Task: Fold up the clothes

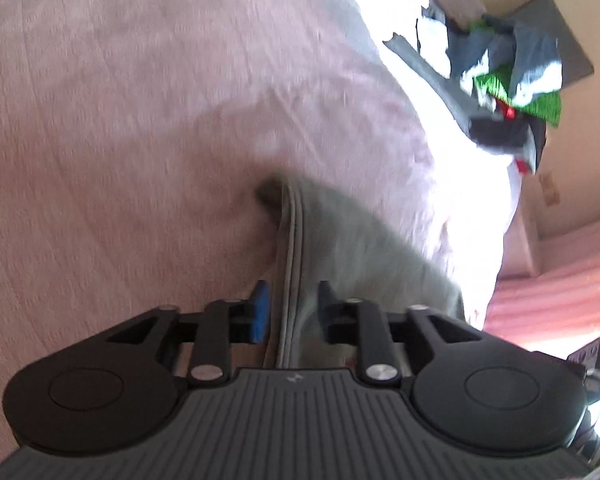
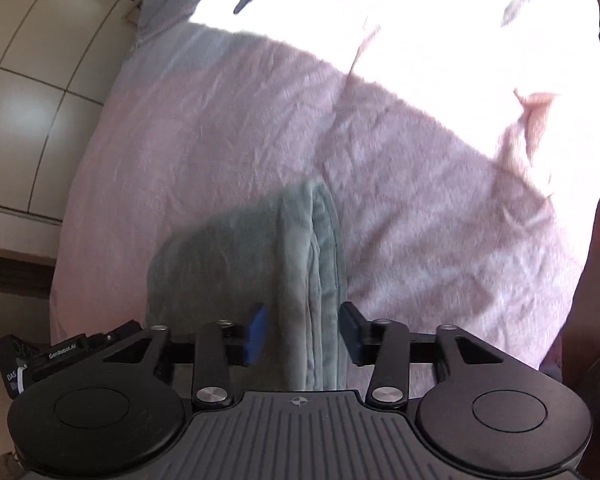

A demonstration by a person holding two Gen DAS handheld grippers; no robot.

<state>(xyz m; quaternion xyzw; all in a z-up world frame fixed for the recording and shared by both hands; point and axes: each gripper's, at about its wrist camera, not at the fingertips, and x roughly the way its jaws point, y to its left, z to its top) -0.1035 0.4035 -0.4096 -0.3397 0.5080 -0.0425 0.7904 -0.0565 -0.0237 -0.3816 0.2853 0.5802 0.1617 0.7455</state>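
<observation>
Bed [image 1: 120,120]: covered by a pink sheet, wrinkled, with a sunlit patch at its far side; it fills most of both views.
Floor [image 2: 32,92]: pale tiles beside the bed in the right wrist view.
Pile [image 1: 512,76]: loose clothes in grey, white and green, with a bit of red, at the far edge of the bed, well apart from both grippers.
Garment [image 2: 300,264]: grey-green, lying on the sheet just ahead of both grippers, bunched in folds; a stitched hem [image 1: 292,260] runs between the left fingers.
Left gripper [image 1: 292,312]: released, jaws parted, the hem between them but the pads not pressing.
Right gripper [image 2: 304,332]: released, jaws parted round the folded edge, gaps at both pads.
</observation>
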